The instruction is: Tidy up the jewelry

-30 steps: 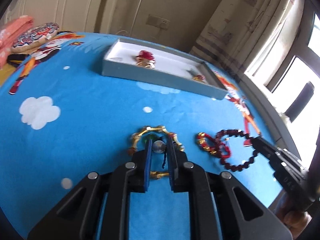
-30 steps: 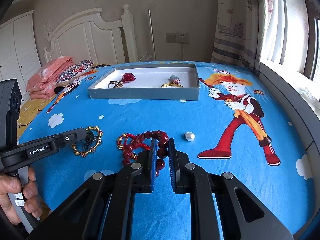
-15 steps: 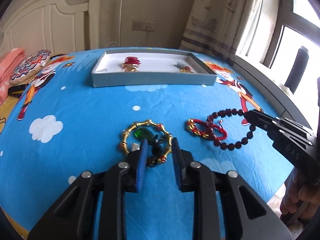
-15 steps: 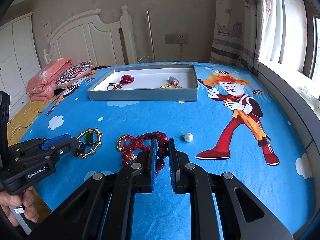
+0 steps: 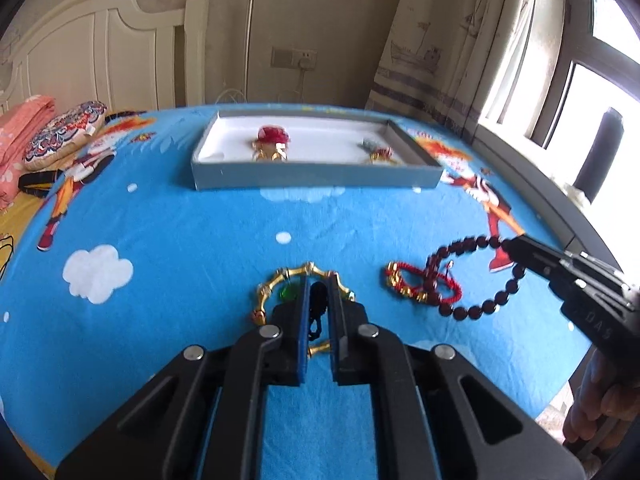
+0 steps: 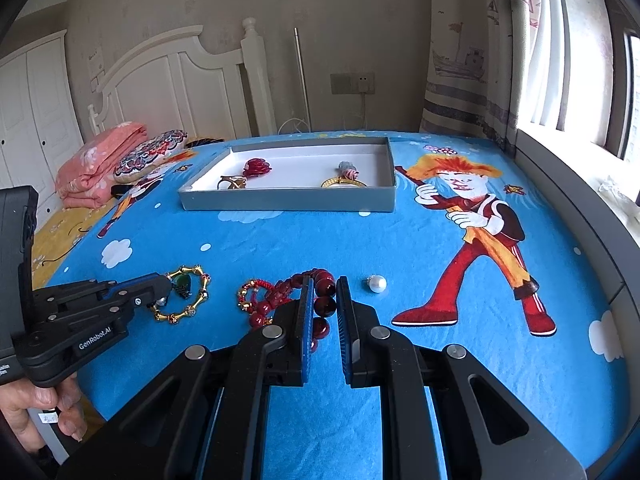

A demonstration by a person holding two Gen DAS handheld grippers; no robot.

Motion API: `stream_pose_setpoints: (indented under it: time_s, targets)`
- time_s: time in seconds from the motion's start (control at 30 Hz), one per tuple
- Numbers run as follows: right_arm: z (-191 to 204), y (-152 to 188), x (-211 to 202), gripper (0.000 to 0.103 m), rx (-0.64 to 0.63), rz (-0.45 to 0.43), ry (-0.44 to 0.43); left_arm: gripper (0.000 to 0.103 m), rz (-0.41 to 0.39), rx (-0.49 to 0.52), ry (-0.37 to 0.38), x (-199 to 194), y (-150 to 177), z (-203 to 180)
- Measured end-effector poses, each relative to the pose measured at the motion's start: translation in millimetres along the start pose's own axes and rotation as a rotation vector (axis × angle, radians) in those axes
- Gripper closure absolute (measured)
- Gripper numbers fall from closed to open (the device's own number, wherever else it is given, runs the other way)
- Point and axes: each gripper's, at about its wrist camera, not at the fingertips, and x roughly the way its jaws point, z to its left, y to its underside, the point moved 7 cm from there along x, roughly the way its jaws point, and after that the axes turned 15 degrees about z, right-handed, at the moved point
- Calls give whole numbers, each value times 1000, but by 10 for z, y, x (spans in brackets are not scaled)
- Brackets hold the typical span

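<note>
A gold bracelet (image 5: pixel 280 282) with a green stone and a black cord lies on the blue bedsheet. My left gripper (image 5: pixel 319 284) is down over it, its jaws narrowly apart around the black cord (image 5: pixel 318 308). It also shows in the right wrist view (image 6: pixel 188 296). A dark red bead bracelet (image 6: pixel 322 300) lies partly over a red-and-gold string bracelet (image 6: pixel 256 296). My right gripper (image 6: pixel 323 286) straddles the red beads with jaws slightly apart. A white pearl (image 6: pixel 377 283) lies just right of it.
A grey tray (image 6: pixel 288 200) with a white floor stands at the far middle and holds a red rose piece (image 6: pixel 256 167), gold rings (image 6: pixel 232 182) and a gold bangle (image 6: pixel 344 182). Pillows (image 6: pixel 152 152) and folded bedding (image 6: pixel 96 164) lie far left. The bed edge runs along the right.
My left gripper has moved forward and down over the gold bracelet and its jaws have narrowed around the black cord. The right gripper has stayed over the red beads.
</note>
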Motion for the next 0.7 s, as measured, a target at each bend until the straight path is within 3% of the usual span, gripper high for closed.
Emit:
stream_pose_setpoints:
  time_s: [0.27, 0.63, 0.7]
  targets:
    - [-2, -106, -108, 89, 5, -21, 4, 95, -76, -21, 21, -256, -122, 9]
    - [92, -279, -168, 89, 7, -33, 22, 95, -113, -4, -12, -367, -229, -107]
    - [113, -322, -208, 96, 0, -47, 29, 95, -117, -4, -17, -387, -249, -112]
